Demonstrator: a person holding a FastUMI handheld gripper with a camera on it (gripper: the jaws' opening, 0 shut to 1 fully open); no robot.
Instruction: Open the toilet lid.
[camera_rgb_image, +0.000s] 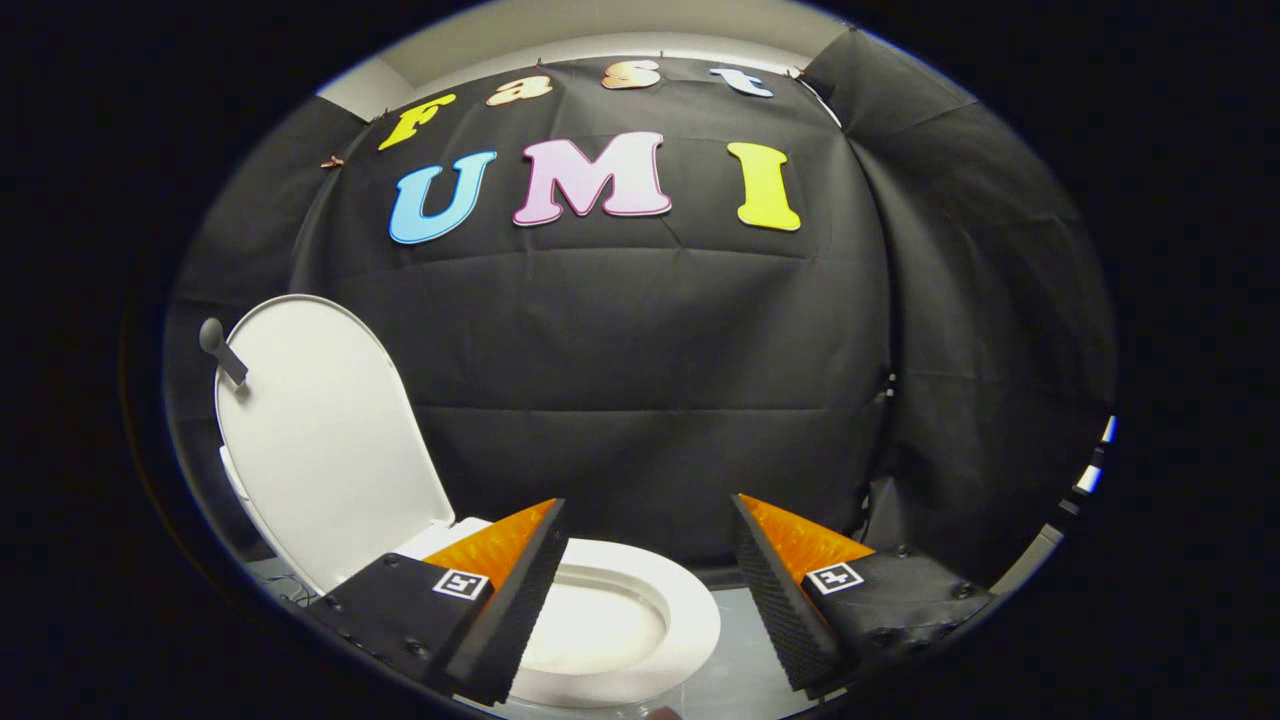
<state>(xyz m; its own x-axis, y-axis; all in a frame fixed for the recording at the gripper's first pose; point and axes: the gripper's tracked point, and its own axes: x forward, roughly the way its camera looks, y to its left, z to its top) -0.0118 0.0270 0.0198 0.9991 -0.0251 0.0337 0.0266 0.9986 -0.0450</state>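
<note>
Here the gripper (650, 560) is closest to us, with its two fingers spread wide apart and nothing held between them. They touch nothing, so the gripper is just hanging in the air above the toilet. Right under and just past the fingers is the toilet seat (690, 620), a white ring lying flat on the bowl (600, 630), and we can look down into the bowl through the hole. The near finger on one side covers part of the seat. A bit farther back, on that same side, stands the toilet lid (320, 440). It is up and tipped back, leaning away from the bowl, so it can rest there by itself and does not need holding. That is likely why the fingers are open and free: the lid looks already lifted, and the job seems done or nearly done. A small grey handle (220, 348) sticks out beside the top edge of the lid. Farthest away hangs the black cloth wall (640, 380), with a strip of pale floor (745, 650) next to the bowl.
</note>
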